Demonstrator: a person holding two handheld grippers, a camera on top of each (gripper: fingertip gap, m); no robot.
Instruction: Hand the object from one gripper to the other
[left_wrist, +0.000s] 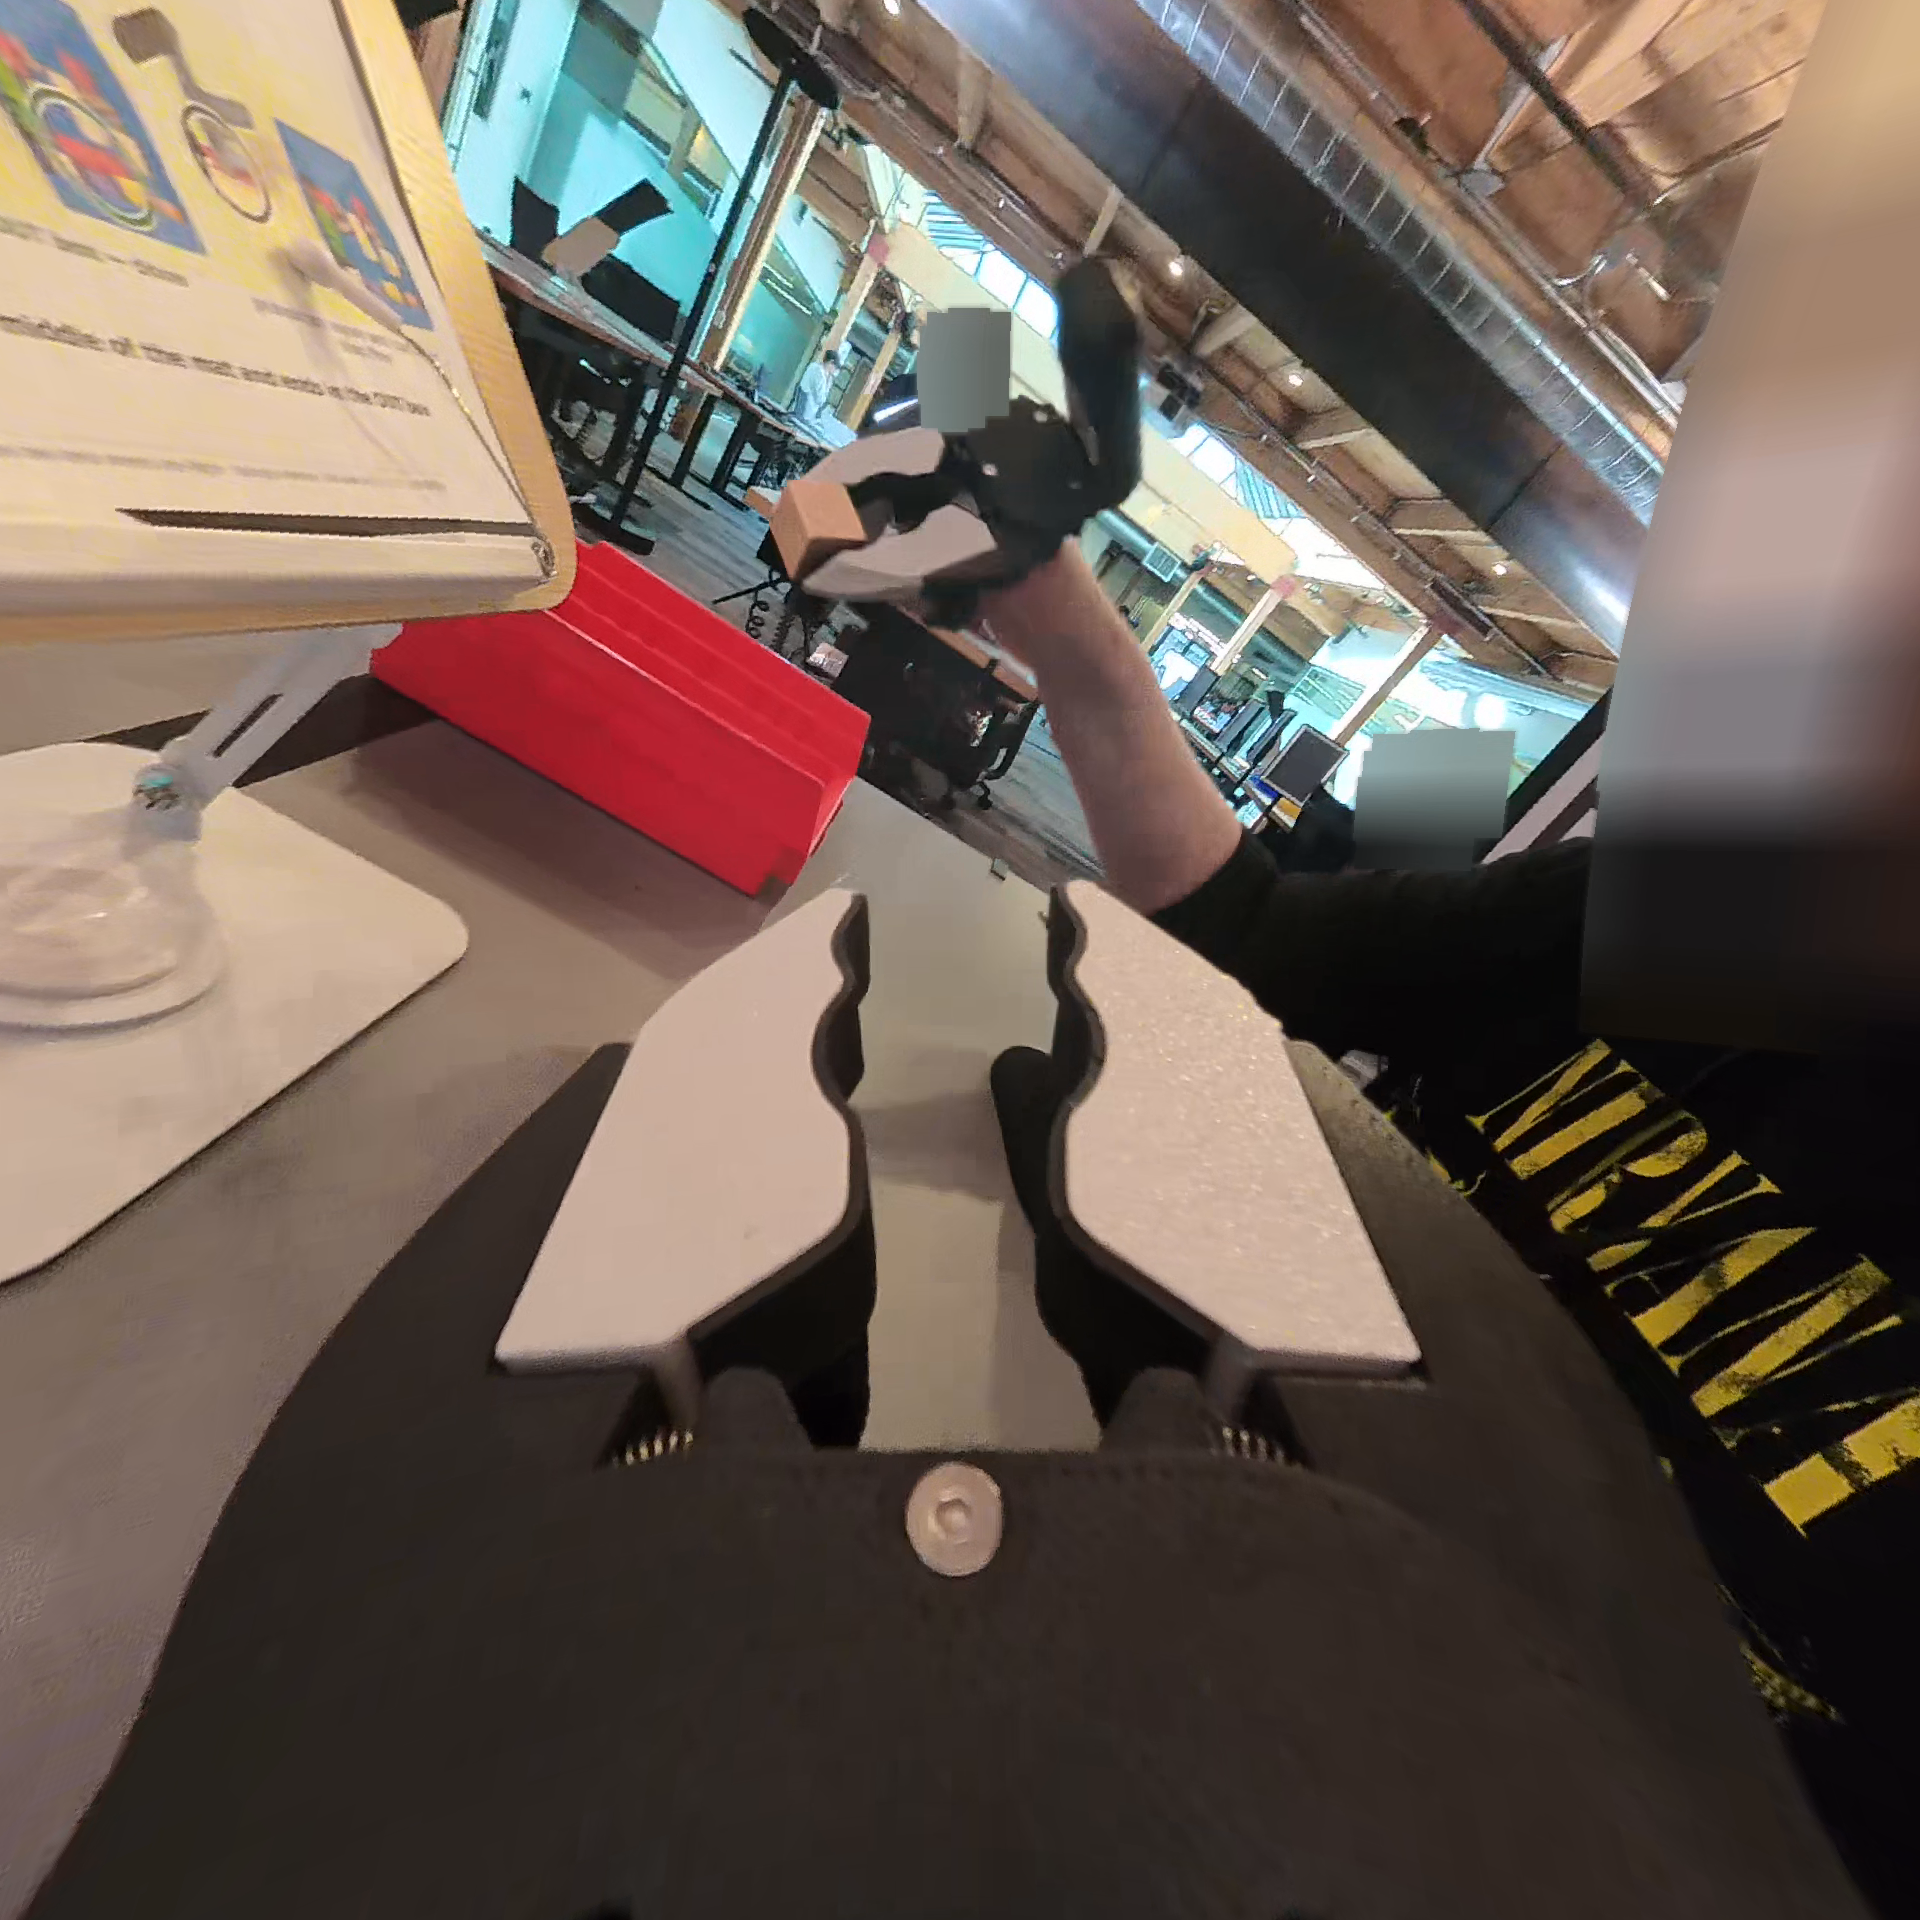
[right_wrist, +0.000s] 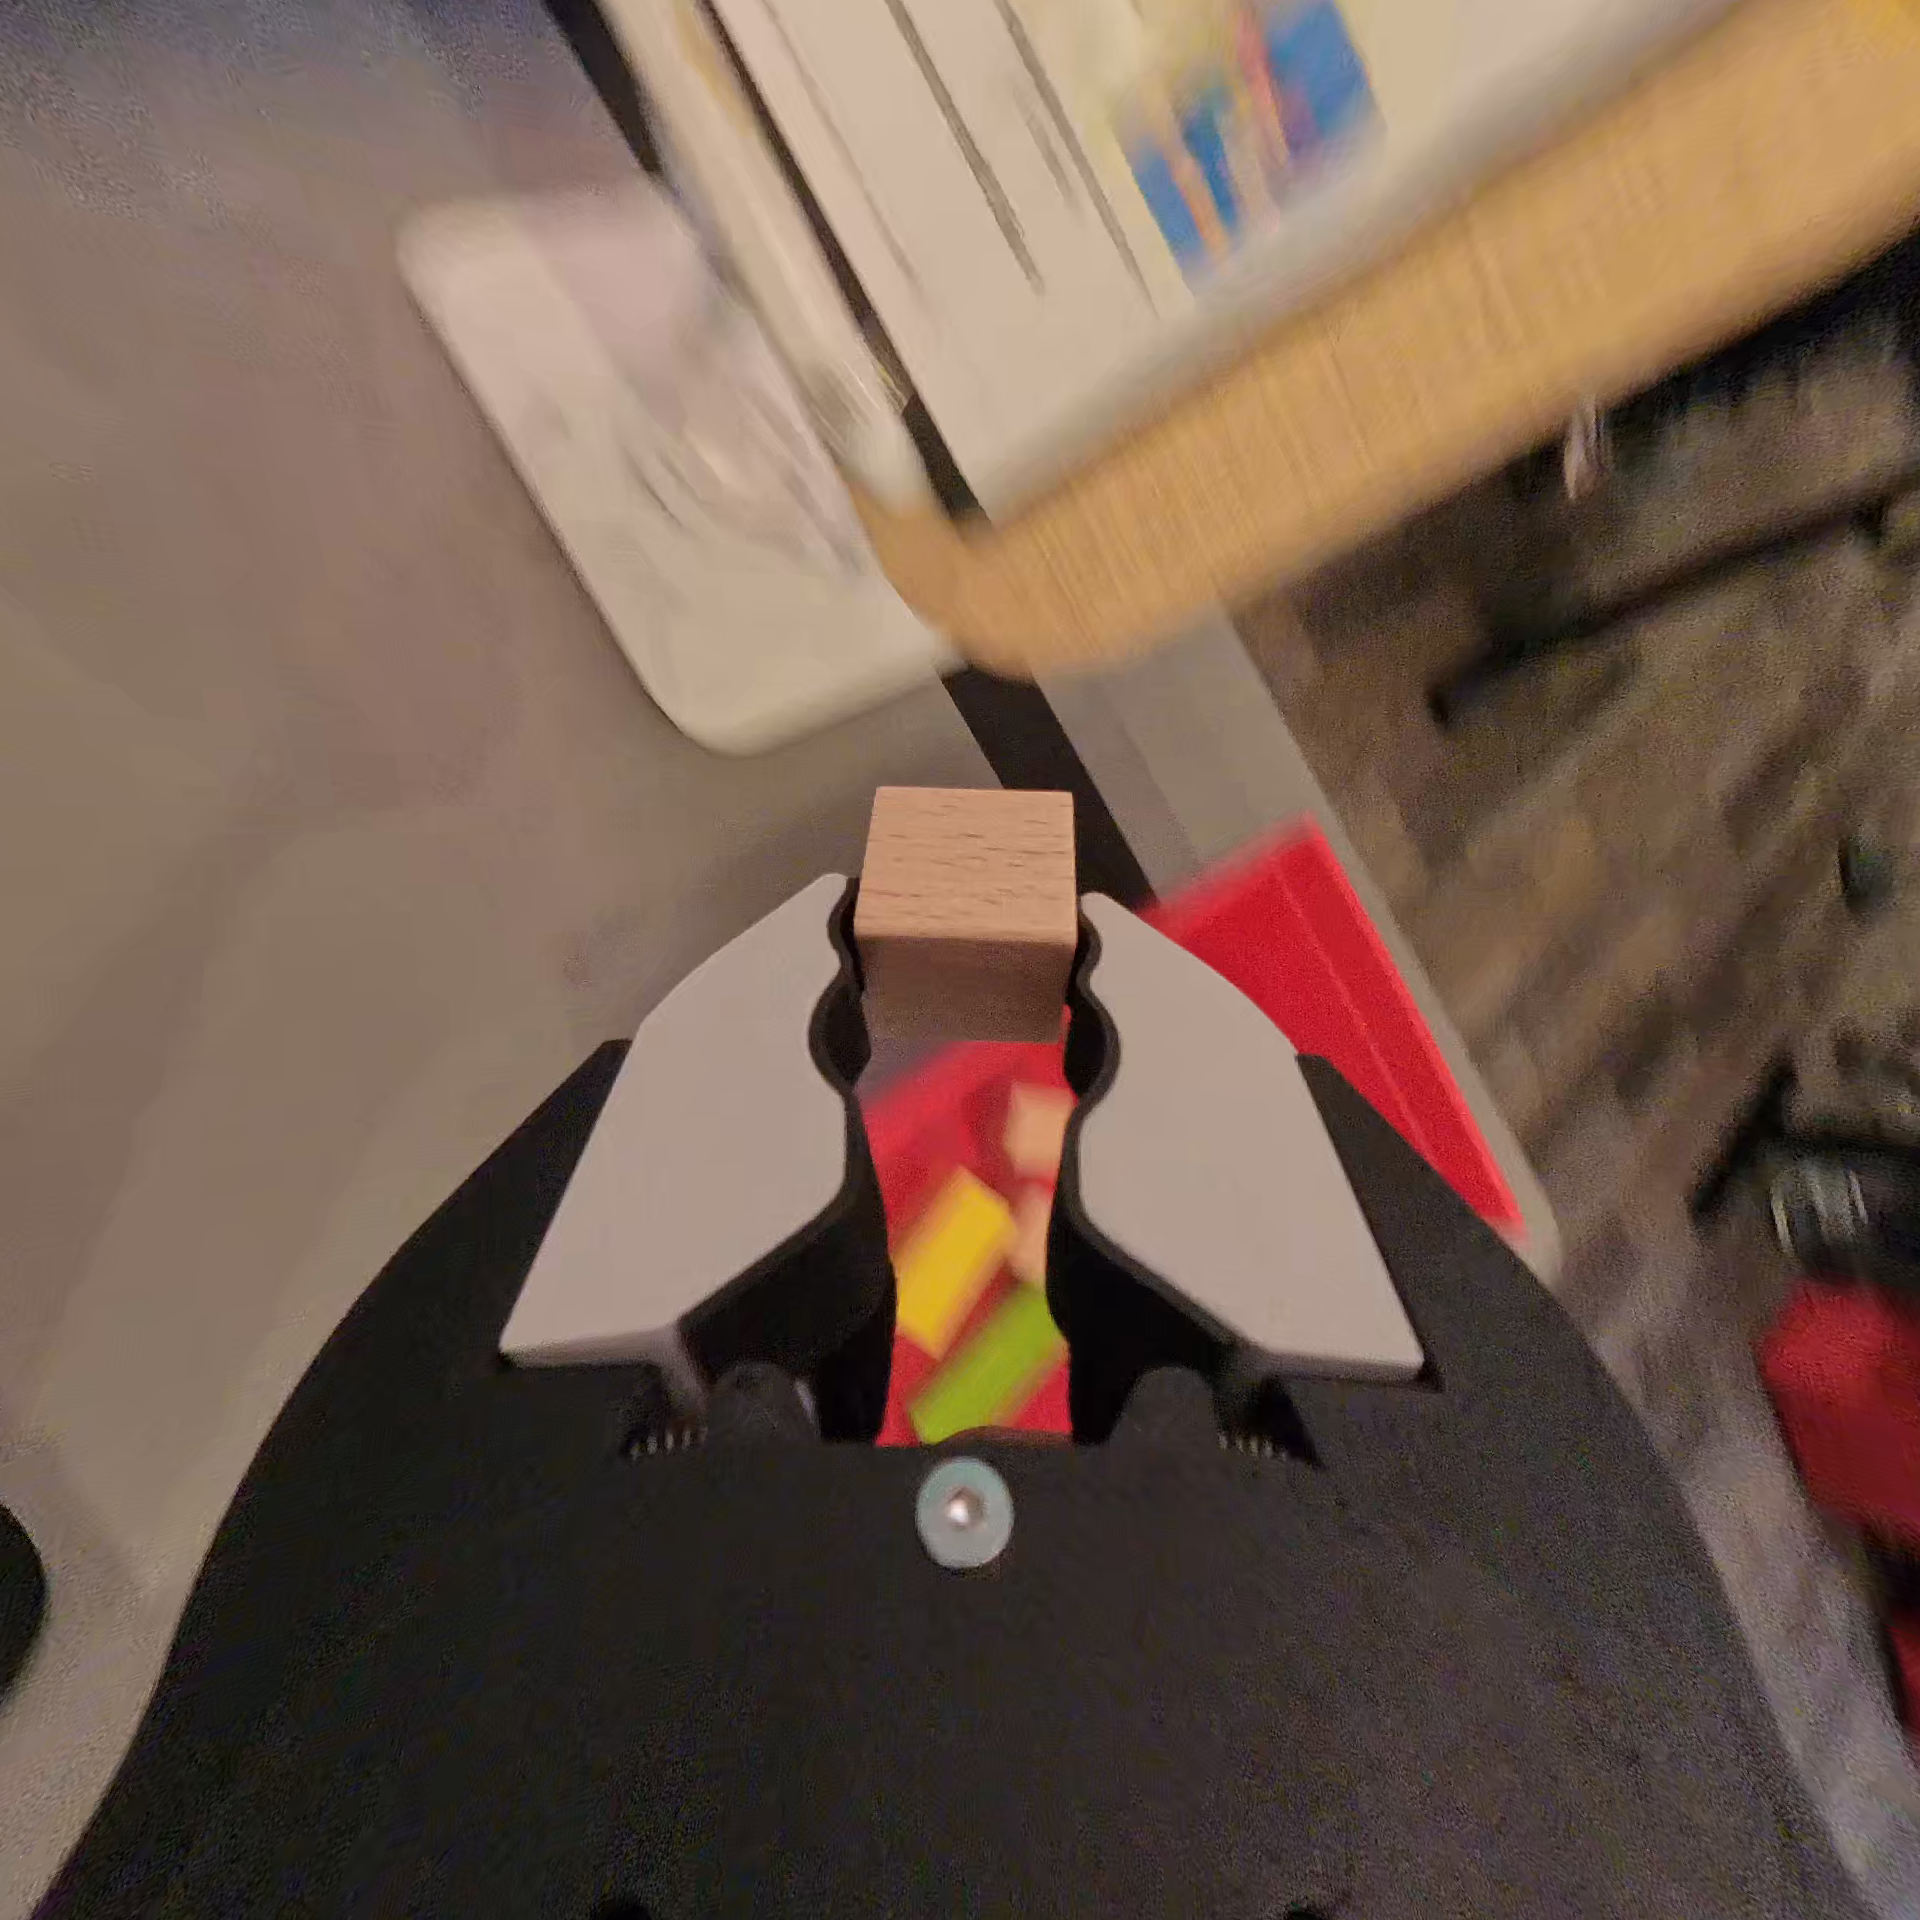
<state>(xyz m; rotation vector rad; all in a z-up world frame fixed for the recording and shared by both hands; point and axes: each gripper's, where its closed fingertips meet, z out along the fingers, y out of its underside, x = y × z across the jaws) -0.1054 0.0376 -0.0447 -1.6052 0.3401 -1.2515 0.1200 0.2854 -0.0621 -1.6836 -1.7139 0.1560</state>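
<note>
My right gripper (right_wrist: 966, 940) is shut on a plain wooden cube (right_wrist: 968, 894), with both pads pressed on its sides, high above the red bin (right_wrist: 1340, 997). In the left wrist view the same right gripper (left_wrist: 842, 530) shows raised in the air with the wooden cube (left_wrist: 821, 525) between its fingertips. My left gripper (left_wrist: 956, 925) hovers low over the grey table (left_wrist: 582, 935). Its jaws stand apart with only the table showing between them, so it is open and holds nothing.
A red bin (left_wrist: 644, 717) stands at the table's far edge and holds several coloured blocks (right_wrist: 961, 1262). A white stand base (left_wrist: 260, 987) carries a clipboard with printed sheets (left_wrist: 239, 312) at the left. A person's forearm (left_wrist: 1101, 717) reaches up at the right. Tip to tip, the grippers are about 30 centimetres apart.
</note>
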